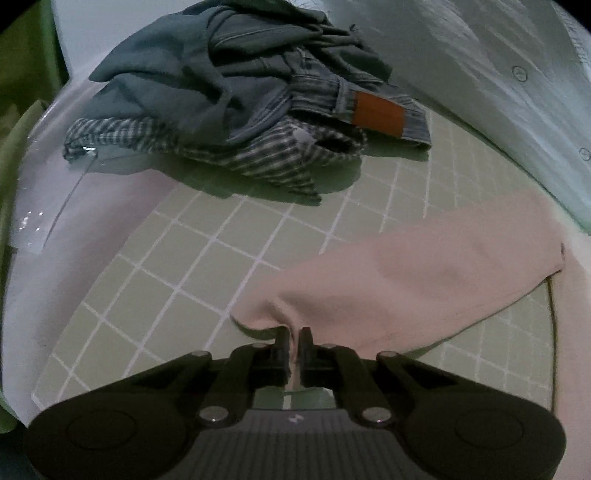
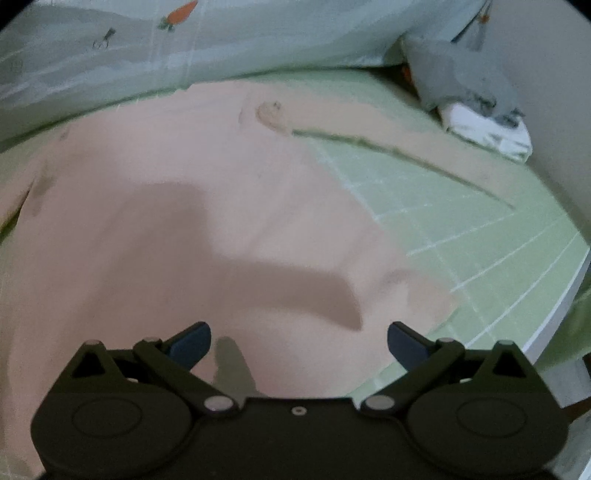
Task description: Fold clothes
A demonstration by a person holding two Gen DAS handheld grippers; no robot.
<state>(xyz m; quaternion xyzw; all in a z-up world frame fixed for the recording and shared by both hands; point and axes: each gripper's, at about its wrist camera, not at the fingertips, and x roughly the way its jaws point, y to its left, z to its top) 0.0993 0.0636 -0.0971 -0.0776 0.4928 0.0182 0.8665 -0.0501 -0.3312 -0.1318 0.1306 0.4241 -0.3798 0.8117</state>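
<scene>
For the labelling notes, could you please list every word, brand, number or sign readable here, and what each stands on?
No readable words or numbers anywhere.
Orange patch on the jeans: blank at this sharpness.
Small pale logo mark on the left hand-held gripper: a sign, not letters.
Carrot print on the bedding: picture only.

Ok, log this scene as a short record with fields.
surface: green grid-patterned sheet
garment in work: pale pink cloth garment, spread flat
left gripper: jaws shut, pinching the pink garment's edge
right gripper: jaws open, above the garment, holding nothing
waiting pile: heap of grey, striped and denim clothes
</scene>
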